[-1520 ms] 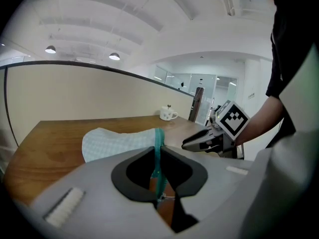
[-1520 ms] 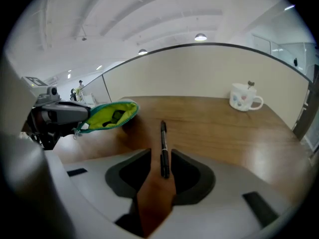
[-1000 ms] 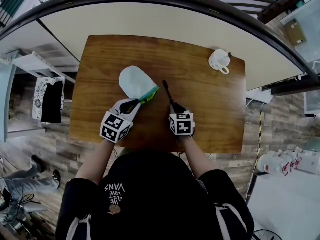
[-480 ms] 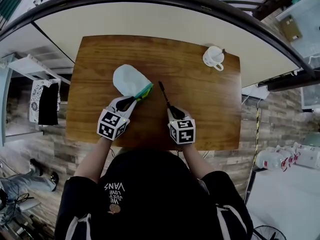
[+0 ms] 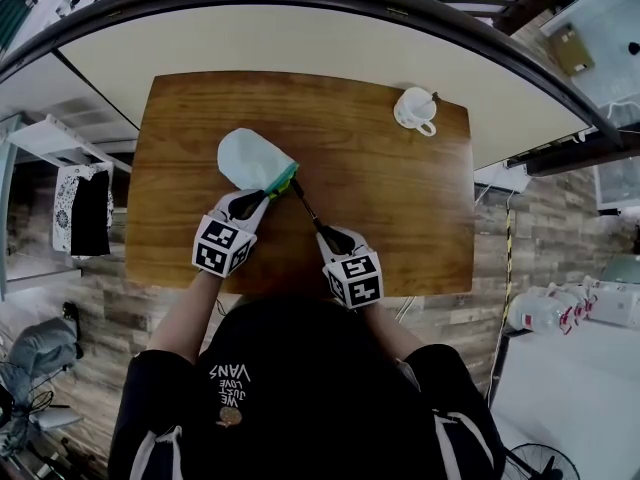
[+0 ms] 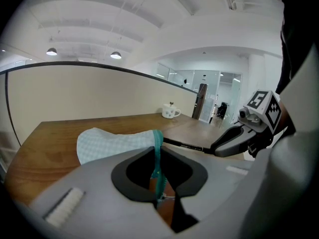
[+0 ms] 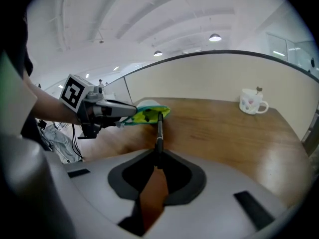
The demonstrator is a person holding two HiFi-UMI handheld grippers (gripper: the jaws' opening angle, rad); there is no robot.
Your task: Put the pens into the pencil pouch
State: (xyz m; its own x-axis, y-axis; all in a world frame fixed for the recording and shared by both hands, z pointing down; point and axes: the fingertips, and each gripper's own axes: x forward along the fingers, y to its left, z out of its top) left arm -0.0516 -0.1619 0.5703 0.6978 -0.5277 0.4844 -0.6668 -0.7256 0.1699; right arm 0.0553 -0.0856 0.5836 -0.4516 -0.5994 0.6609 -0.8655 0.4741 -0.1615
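The pouch (image 5: 250,160) is pale blue with a fine check, teal zip edge and yellow-green lining. The pen (image 5: 305,211) is black. The surface (image 5: 400,198) is brown woodgrain; the mug (image 5: 414,111) white, spotted.

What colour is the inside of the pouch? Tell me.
The pouch lining is yellow-green, clearest in the right gripper view.

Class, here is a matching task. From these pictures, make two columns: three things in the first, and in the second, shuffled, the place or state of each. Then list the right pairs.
Things
1. pen
2. pencil pouch
3. mug

Place or state
A. stands alone near the far right corner of the table
B. gripped by the right gripper, tip at the pouch's open mouth
C. held by its teal zipper edge in the left gripper

Pairs: 1-B, 2-C, 3-A
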